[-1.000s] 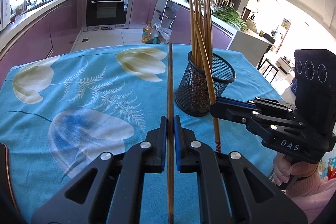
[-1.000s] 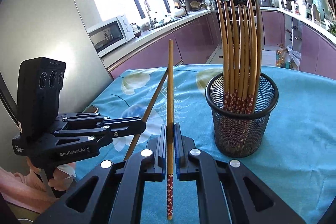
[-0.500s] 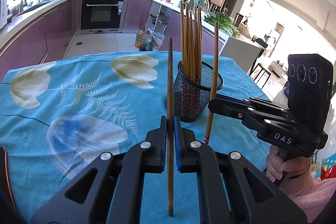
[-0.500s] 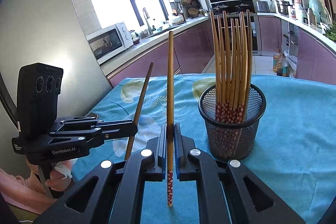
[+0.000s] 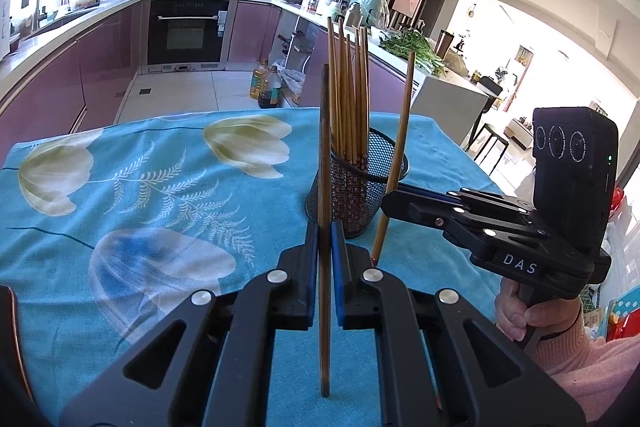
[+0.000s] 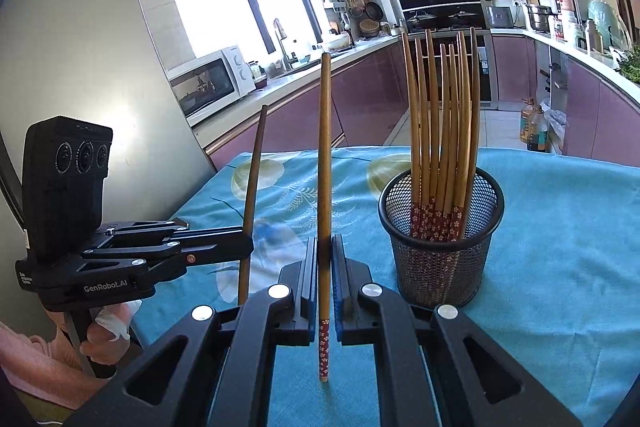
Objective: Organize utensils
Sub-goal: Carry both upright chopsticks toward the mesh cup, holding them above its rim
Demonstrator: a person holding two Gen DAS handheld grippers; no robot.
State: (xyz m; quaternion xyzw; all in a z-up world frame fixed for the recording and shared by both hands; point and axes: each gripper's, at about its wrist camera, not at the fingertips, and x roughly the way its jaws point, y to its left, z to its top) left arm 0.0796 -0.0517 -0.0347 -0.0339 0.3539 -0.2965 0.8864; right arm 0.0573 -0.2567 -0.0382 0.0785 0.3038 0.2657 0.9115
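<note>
Left gripper [image 5: 325, 247]: jaws clenched on a plain brown chopstick [image 5: 325, 211], held near upright, with both ends free above and below the blue pads. In the right wrist view this same gripper [image 6: 246, 247] sits at the left, its chopstick [image 6: 252, 187] leaning slightly, top tilted right.

Right gripper [image 6: 325, 267]: jaws clamped on a second chopstick [image 6: 325, 187], upright, its red flower-patterned end pointing down below the pads and the plain tapered end up. In the left wrist view the right gripper [image 5: 394, 201] reaches in from the right, and its chopstick [image 5: 396, 155] leans with the top tilted right, crossing in front of the holder's rim.

Black wire-mesh holder [image 6: 440, 251] stands on the table, right of centre in the right wrist view, near both grippers. A bundle of matching chopsticks [image 6: 440, 131] stands in it, patterned ends down, plain ends fanned upward. Neither held chopstick is in the holder; both are outside its wall, on the near side.

Table wears a teal cloth [image 5: 160, 187] printed with pale tulips and fern leaves.

Background: purple kitchen cabinets [image 6: 372, 99], built-in oven [image 5: 188, 31] at the far wall, white microwave [image 6: 208, 83] on the counter under the window. Person's hand [image 5: 520, 311] in a pink sleeve grips the right gripper's handle.
</note>
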